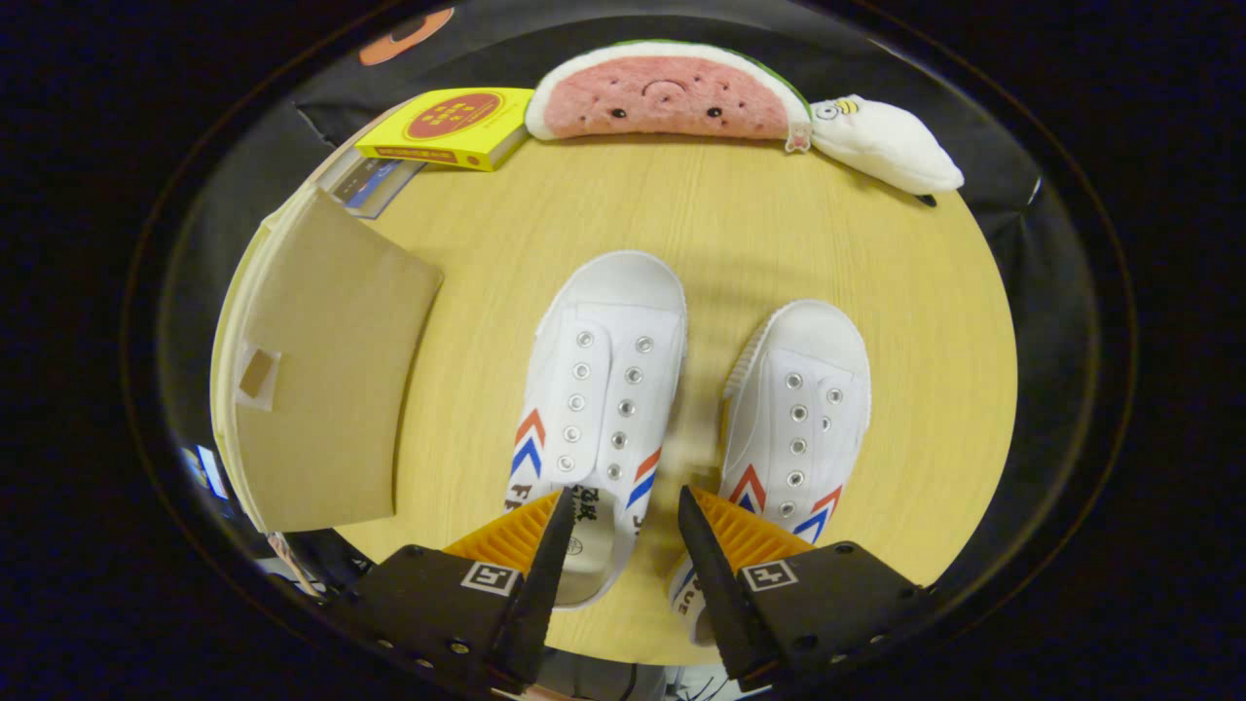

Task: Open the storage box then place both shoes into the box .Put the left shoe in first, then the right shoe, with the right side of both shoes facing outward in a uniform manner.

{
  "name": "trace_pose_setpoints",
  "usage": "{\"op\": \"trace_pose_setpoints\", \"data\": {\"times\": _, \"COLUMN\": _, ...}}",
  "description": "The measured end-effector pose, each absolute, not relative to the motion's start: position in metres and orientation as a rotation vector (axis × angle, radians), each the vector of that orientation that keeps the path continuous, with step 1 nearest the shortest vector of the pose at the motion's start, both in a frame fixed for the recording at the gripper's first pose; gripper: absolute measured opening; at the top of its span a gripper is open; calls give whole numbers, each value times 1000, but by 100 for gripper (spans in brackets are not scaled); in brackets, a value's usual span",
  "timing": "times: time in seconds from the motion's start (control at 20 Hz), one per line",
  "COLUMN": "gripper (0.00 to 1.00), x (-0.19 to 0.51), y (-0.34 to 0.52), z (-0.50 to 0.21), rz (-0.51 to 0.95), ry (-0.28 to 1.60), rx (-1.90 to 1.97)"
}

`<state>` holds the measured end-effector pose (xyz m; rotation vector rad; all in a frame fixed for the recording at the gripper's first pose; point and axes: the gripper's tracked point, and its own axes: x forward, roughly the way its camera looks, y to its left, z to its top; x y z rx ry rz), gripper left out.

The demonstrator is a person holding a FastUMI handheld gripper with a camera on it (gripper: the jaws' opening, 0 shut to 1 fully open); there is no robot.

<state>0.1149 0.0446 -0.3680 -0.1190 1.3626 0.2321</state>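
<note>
Your tool [623,511] is wide open and holds nothing. Its two fingers hang over the heels of two white shoes on the worktop [905,292]. The left shoe [599,389] points to 12 o'clock, just ahead of the left finger. The right shoe [798,399] lies just beside it, ahead of the right finger. The storage box [321,370], lid shut, sits at 10 o'clock. A yellow box [453,127], a watermelon toy [667,92] and a white toy [886,146] rest far off at 12 o'clock.
</note>
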Motion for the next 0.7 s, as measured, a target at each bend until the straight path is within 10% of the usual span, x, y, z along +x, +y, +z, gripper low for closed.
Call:
{"op": "trace_pose_setpoints", "data": {"times": 0.15, "gripper": 66, "x": 119, "y": 48, "z": -381, "rz": 237, "ry": 1401, "rx": -86}}
{"op": "trace_pose_setpoints", "data": {"times": 0.5, "gripper": 9, "x": 121, "y": 56, "z": -383, "rz": 318, "ry": 1397, "rx": -16}}
{"op": "trace_pose_setpoints", "data": {"times": 0.7, "gripper": 0, "x": 115, "y": 52, "z": -379, "rz": 343, "ry": 1368, "rx": 105}}
